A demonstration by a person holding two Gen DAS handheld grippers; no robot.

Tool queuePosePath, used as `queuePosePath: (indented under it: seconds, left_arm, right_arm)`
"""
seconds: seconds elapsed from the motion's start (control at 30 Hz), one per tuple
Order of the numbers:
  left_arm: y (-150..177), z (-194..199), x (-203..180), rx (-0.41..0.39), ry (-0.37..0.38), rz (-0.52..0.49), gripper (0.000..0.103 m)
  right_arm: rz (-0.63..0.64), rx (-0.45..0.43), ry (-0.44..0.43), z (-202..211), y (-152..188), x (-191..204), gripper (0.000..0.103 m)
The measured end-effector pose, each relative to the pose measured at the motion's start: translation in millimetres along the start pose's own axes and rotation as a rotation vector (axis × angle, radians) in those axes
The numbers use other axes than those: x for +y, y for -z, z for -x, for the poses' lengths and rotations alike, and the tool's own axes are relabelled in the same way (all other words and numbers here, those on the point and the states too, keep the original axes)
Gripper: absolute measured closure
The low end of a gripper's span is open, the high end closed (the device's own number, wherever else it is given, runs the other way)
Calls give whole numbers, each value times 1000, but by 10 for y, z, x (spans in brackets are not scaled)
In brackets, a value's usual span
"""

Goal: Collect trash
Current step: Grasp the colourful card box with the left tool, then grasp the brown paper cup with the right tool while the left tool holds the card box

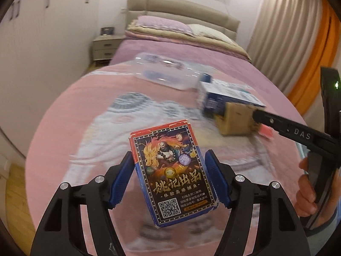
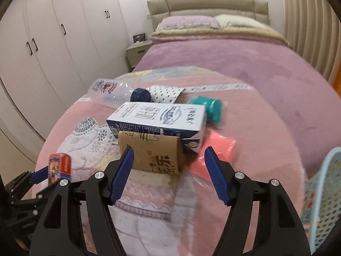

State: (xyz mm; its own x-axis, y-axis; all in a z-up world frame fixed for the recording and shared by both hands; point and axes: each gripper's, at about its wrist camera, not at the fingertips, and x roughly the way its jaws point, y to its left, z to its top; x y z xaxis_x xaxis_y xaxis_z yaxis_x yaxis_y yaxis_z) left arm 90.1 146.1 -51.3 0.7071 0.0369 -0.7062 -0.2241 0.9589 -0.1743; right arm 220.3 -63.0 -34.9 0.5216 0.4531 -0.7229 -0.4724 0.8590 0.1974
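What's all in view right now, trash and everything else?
blanket: one, pink, on bed
card box: one, red-blue, held aloft
milk carton: one, white-blue, lying on blanket
brown box: one, brown, against carton's front
bottle: one, clear, blue cap, behind carton
roll: one, teal, right of carton
wrapper: one, pink, beside brown box
basket: one, pale blue, right edge
left tongs: black-blue, gripping card box
right tongs: black-blue, open around brown box
hand: one, on right tongs' handle

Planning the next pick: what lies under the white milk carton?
The milk carton rests partly on a brown cardboard piece. Whatever lies beneath its far side is hidden.
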Motion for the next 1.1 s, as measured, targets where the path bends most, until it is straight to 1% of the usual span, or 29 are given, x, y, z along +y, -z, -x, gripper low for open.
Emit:
queuePosePath:
  seconds: [0.03,0.07,0.1,0.17,0.23,0.4,0.43,0.5,0.67,0.7,0.83,0.9,0.97,1.03,1.1]
  left_arm:
    - [6,-7,57,-8,-20,5,37]
    - [11,-23,112,-11,-37,12,37]
    - [24,-32,160,-13,-43,18,37]
    - [23,-80,269,-13,-52,38,37]
    - [26,-109,335,-10,-53,55,37]
    - [65,-94,425,-23,-49,88,37]
    - [62,-85,434,-32,-57,88,37]
    - [80,-59,440,-41,-66,80,37]
    - [76,-47,479,-52,-25,90,37]
    - [78,-46,487,-51,-18,91,37]
    - [81,-62,497,-51,3,91,37]
    - [95,-48,483,-56,15,83,37]
    - [102,-46,465,-56,27,74,37]
    - [95,-63,464,-53,37,71,37]
    - [90,-71,477,-48,47,75,37]
  right_arm:
    - [4,14,-14,-28,6,21,50]
    - [16,23,-23,-44,17,67,56]
    - [28,27,-24,-48,17,107,61]
    - [69,34,-37,-34,76,243,68]
    - [95,37,-66,8,135,362,68]
    - [142,80,-168,68,270,652,68]
    - [148,85,-189,89,293,698,68]
    - [160,78,-194,144,334,750,68]
    - [163,32,-124,218,330,751,67]
    - [162,30,-113,200,317,746,64]
    - [145,6,-80,162,280,720,55]
    - [134,-14,-49,143,263,710,49]
    - [126,-30,-20,132,248,678,48]
    - [114,-27,-29,135,241,641,47]
    - [103,-9,-90,153,251,598,47]
